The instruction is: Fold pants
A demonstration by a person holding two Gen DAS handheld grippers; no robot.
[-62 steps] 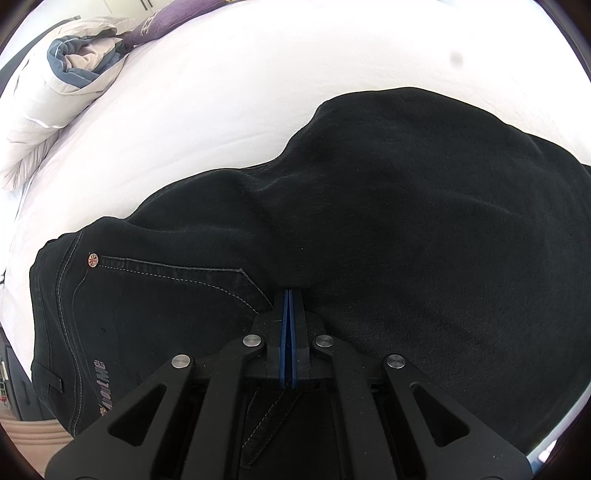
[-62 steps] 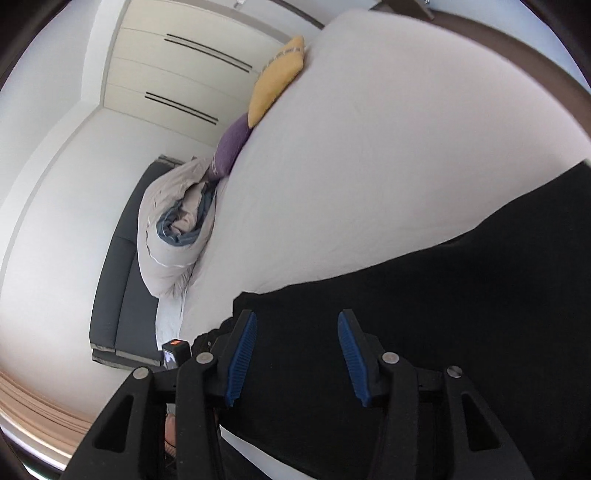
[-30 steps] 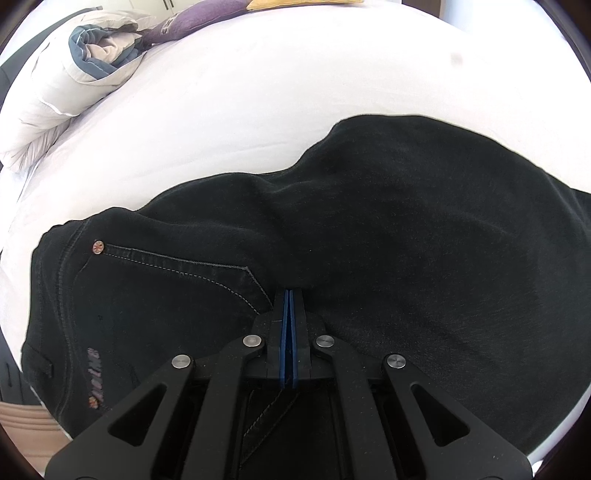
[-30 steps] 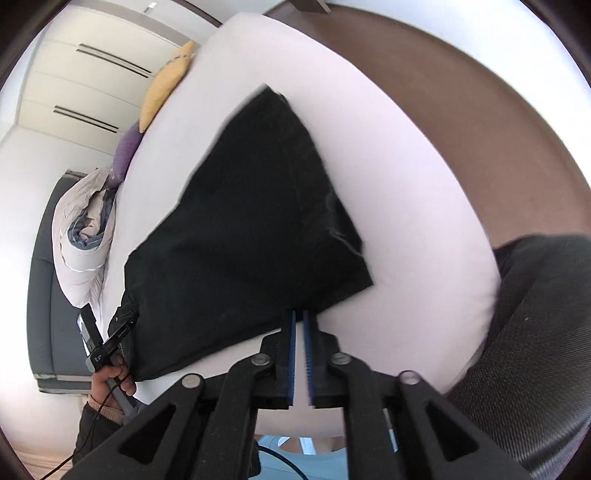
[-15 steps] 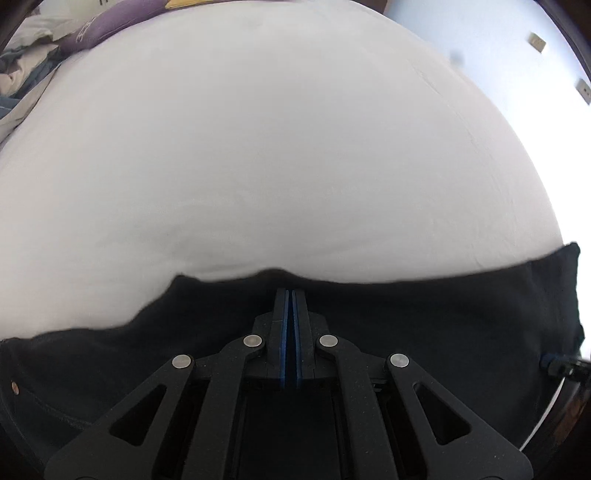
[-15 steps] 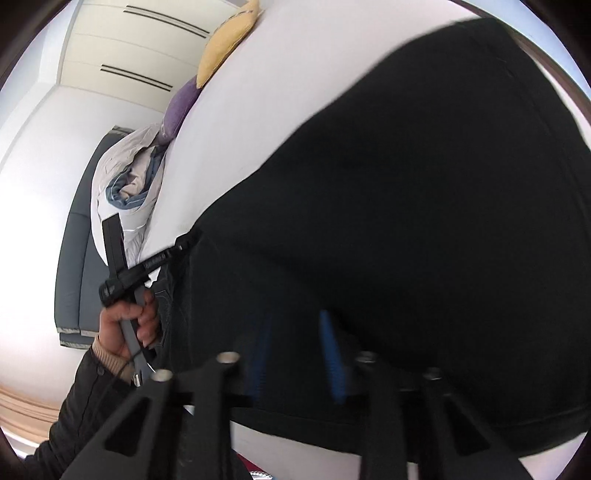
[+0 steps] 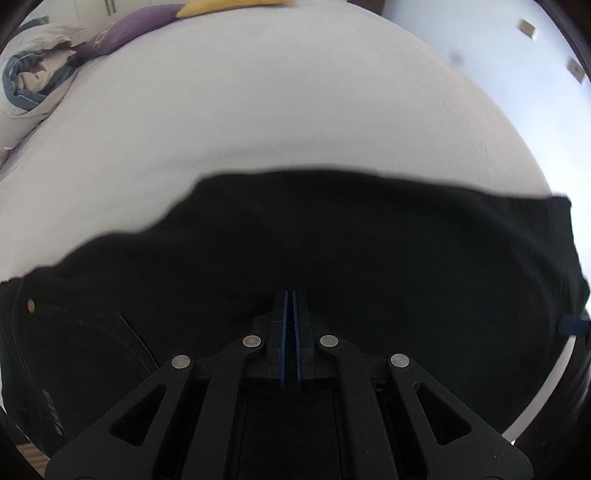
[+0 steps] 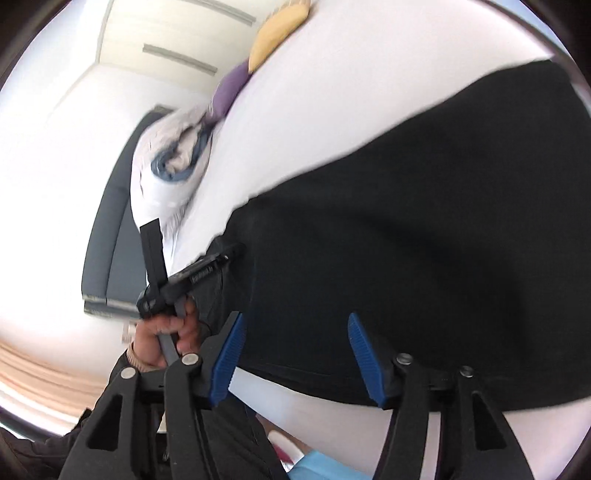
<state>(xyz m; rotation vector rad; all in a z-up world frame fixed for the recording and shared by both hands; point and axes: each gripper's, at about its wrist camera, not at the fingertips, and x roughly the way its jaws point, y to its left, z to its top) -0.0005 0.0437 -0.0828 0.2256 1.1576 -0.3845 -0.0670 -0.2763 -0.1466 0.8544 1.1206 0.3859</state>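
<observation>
The left gripper (image 7: 290,295) is clenched on a pinch of the black pants (image 7: 369,251), while the right gripper (image 8: 295,350) has just been opening and hangs released over their near edge. The pants lie on the white bed (image 7: 295,110). Thick and limp, they probably sag; better to take seams or hems.

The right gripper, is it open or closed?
Open. The right gripper has just been opening; its blue pads stand wide apart over the black pants, not pinching them.

one pants (image 7: 332,240), two pillows (image 8: 273,33), one duvet (image 8: 173,162).
</observation>
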